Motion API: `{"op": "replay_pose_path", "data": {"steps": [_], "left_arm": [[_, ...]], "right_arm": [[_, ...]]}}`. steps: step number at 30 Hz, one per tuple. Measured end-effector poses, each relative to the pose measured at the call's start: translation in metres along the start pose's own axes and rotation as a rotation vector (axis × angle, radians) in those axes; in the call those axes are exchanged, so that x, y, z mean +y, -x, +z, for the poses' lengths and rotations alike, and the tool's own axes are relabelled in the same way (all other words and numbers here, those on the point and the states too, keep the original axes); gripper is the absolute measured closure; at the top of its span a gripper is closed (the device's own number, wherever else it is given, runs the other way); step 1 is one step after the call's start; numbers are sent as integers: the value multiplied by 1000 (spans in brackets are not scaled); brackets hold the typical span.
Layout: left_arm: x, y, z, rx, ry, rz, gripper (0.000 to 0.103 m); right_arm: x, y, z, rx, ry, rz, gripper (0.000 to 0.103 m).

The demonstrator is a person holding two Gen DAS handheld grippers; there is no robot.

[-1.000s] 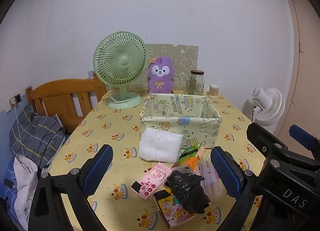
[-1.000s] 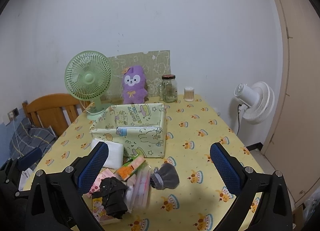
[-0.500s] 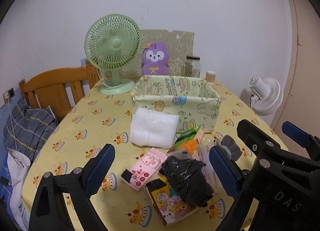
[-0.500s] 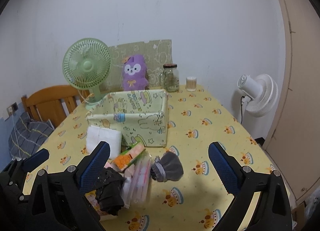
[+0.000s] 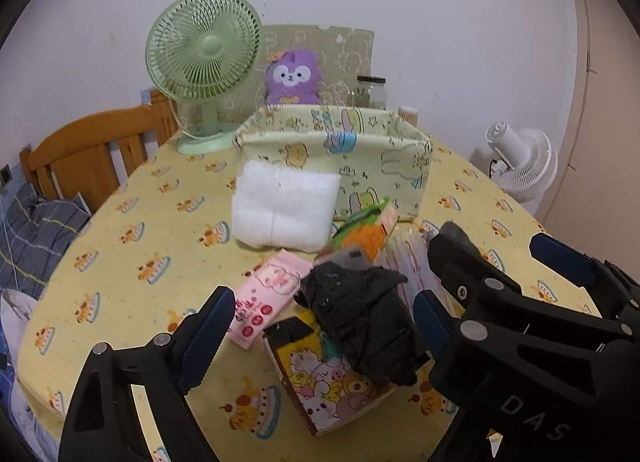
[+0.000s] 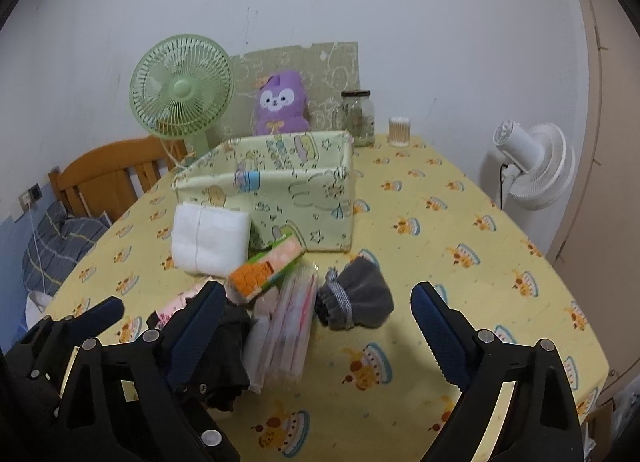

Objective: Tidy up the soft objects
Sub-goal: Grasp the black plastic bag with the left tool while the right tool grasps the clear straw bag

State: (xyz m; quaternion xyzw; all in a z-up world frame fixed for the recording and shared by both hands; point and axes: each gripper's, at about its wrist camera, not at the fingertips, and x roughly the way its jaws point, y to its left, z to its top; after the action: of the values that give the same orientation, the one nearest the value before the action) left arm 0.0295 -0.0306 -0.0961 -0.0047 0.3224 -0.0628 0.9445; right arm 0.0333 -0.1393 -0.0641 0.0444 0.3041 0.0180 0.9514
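Both tools (image 5: 324,332) (image 6: 316,316) tilted tableward, closing.

1. Fabric storage box (image 6: 280,198), pale green with cartoon prints, stands open on the table.
2. Folded white towel (image 6: 210,236) leans against its front wall.
3. Orange-green packet (image 6: 266,272) lies tilted just beside it.
4. Crumpled black cloth (image 5: 360,318) drapes over a cartoon-printed box (image 5: 324,386).
5. Pink packet (image 5: 268,298) lies flat.
6. Grey pouch (image 6: 356,294) sits beside clear-wrapped pink packs (image 6: 288,326).
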Motion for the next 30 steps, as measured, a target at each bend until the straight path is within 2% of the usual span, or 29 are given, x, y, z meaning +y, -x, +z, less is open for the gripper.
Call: {"op": "replay_pose_path", "data": {"steps": [7,10,15,19,23,28,30], "left_arm": [[-3,-10,-1,19,-6,-8,17],[-7,-17,-1,29,-14,-17,26],[-8,-27,-2,54,-17,-26,55],[-5,-33,-2,61,-12,-22,61],[-7,-37,-3,69,-27,-9,65],[-6,-40,-2,69,-29,-15,69],[-6,-39,-2,69,-29,-15,72]], "right_arm": [[1,-9,-4,35,-1,5,9],[1,-13,-5,47,1,-9,9],[1,-26,-6,89,0,-13,17],[1,-37,-7,122,-11,-5,22],[2,-48,-8,163,-17,5,37],[6,-51,-7,170,-4,14,55],[6,-52,-7,176,-10,23,70]]}}
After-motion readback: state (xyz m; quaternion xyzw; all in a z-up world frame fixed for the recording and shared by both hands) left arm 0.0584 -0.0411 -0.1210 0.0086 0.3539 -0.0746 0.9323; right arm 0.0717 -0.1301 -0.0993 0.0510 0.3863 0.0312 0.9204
